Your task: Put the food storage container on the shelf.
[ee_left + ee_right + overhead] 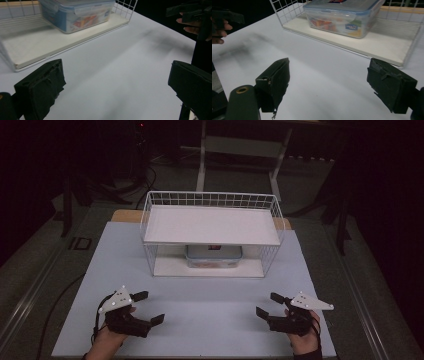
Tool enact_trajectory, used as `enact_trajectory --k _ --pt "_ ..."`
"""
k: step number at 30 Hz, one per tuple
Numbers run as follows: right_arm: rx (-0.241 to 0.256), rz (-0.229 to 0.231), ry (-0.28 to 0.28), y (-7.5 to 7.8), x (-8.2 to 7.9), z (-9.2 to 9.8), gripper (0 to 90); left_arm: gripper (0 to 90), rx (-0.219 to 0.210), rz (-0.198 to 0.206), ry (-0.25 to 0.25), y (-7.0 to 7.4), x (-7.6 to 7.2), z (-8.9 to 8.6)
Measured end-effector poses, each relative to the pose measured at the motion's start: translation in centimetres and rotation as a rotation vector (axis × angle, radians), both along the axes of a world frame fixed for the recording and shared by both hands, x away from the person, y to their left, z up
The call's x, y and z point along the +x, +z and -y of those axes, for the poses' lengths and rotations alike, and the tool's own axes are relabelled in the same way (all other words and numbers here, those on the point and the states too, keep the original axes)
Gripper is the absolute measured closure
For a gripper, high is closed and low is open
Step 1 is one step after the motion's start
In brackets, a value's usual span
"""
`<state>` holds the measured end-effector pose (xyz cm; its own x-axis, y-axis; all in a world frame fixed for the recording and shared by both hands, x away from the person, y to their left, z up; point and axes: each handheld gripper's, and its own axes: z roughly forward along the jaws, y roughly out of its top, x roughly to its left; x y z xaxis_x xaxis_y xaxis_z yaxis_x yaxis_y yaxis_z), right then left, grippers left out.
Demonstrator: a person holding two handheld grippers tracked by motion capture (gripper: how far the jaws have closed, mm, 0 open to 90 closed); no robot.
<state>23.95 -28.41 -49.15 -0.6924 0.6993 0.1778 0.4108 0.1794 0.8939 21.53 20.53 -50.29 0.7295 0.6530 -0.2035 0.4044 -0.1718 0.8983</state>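
A white wire shelf rack [212, 232] stands at the middle back of the white table [200, 310]. On its lower board rests a clear plastic food box with a blue-trimmed lid [214, 256] [76, 13] [342, 16], coloured contents inside. My left gripper [148, 307] [115, 85] hovers open at the front left, jaws wide apart with nothing between them. My right gripper [270, 305] [337, 85] is open too at the front right, empty. Both point inward toward the rack's front.
The rack's upper shelf [210, 224] is a flat white board with wire sides. A desk frame [240, 150] stands on the dark floor behind the table. Cables trail at the left of the table. Bare tabletop lies between the grippers and the rack.
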Motion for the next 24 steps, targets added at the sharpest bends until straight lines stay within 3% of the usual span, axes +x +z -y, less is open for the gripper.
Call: enact_trajectory --k 7,12,15,24 --pt "0.003 0.002 -0.009 -0.2 -0.1 1.3 18.0 0.3 -0.002 0.005 0.023 -0.1 -0.1 -0.9" --pt "0.017 -0.022 -0.017 -0.6 0.3 2.0 18.0 0.3 0.005 0.011 0.047 -0.3 0.1 -1.5" --pt "0.031 -0.031 -0.018 -0.7 0.4 2.0 18.0 0.3 -0.002 0.006 0.054 -0.4 0.2 -1.7" --pt "0.01 -0.039 -0.004 -1.0 0.6 1.6 17.8 0.3 0.0 0.002 0.065 -0.8 0.6 -1.6"
